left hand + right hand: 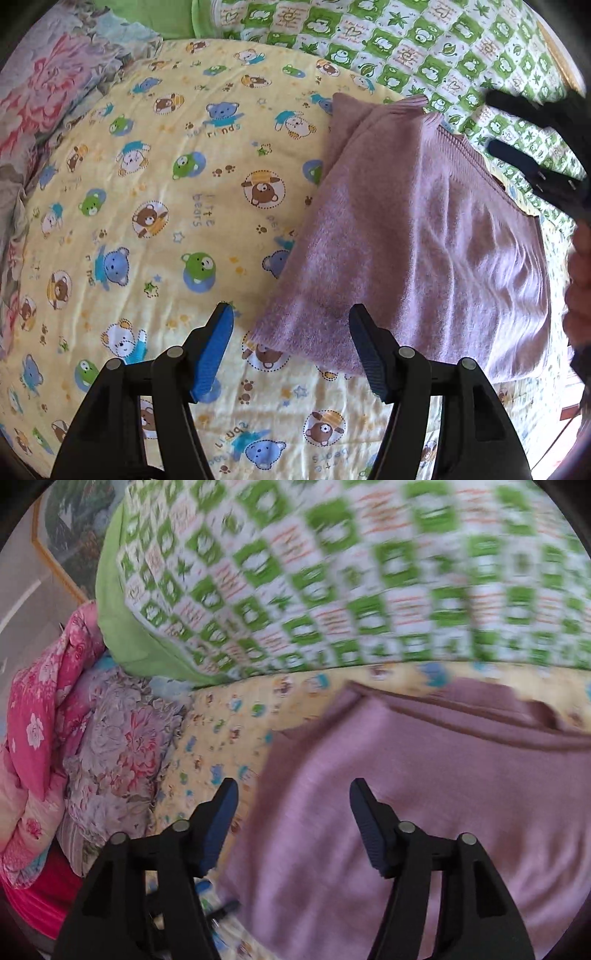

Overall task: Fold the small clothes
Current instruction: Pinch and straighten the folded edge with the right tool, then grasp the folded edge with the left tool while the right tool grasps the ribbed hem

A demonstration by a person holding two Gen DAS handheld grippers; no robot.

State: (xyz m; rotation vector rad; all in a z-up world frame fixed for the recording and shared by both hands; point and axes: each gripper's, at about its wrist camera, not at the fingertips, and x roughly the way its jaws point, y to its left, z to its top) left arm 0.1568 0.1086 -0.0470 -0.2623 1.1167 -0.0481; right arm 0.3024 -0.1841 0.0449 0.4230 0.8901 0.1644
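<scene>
A small pinkish-mauve knit garment (pixel 424 236) lies folded on the yellow bear-print sheet (pixel 147 206). My left gripper (pixel 291 314) hovers open over its near left corner, with nothing between the blue pads. At the right edge of the left wrist view my right gripper (pixel 509 122) also shows, open above the garment's far ribbed edge, with a hand (pixel 580 280) below it. In the right wrist view, which is blurred, the right gripper (pixel 293 788) stands open above the garment (pixel 424 794), holding nothing.
A green-and-white checked quilt (pixel 406 40) lies beyond the garment. Floral bedding (pixel 48 96) is piled at the left, with a pink flowered cover (pixel 40 720) and a framed picture (pixel 62 542) on the wall beyond it.
</scene>
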